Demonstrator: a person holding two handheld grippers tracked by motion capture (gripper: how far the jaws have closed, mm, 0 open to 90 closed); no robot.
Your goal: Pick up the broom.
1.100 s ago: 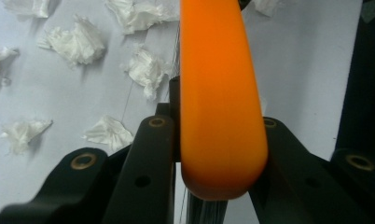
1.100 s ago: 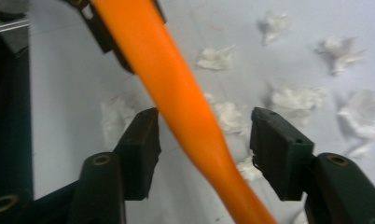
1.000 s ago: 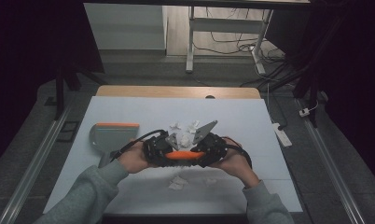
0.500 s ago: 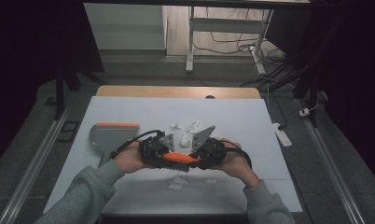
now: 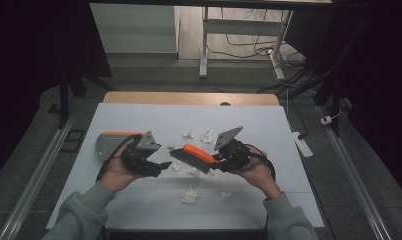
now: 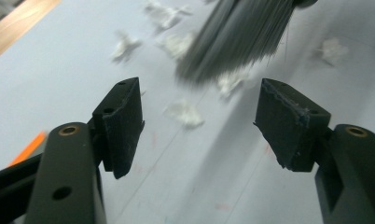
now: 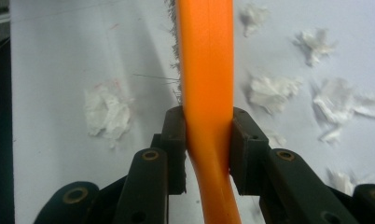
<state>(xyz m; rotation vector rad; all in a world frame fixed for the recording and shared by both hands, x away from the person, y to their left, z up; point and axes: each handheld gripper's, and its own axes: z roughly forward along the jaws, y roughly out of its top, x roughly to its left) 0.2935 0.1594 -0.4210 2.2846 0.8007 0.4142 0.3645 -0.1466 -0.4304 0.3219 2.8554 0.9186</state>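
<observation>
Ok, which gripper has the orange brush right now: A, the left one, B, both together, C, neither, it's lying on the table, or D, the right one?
D: the right gripper has its jaws clamped on the orange brush handle, while the left gripper stands open and empty, apart from the bristles.

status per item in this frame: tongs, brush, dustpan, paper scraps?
left tongs: open, holding nothing, jaws wide apart.
right tongs: shut on the brush handle.
brush: held off the table, tilted, bristles down, above the scraps.
dustpan: lying on the table behind the left hand, not gripped.
paper scraps: crumpled, scattered loose on the table.
</observation>
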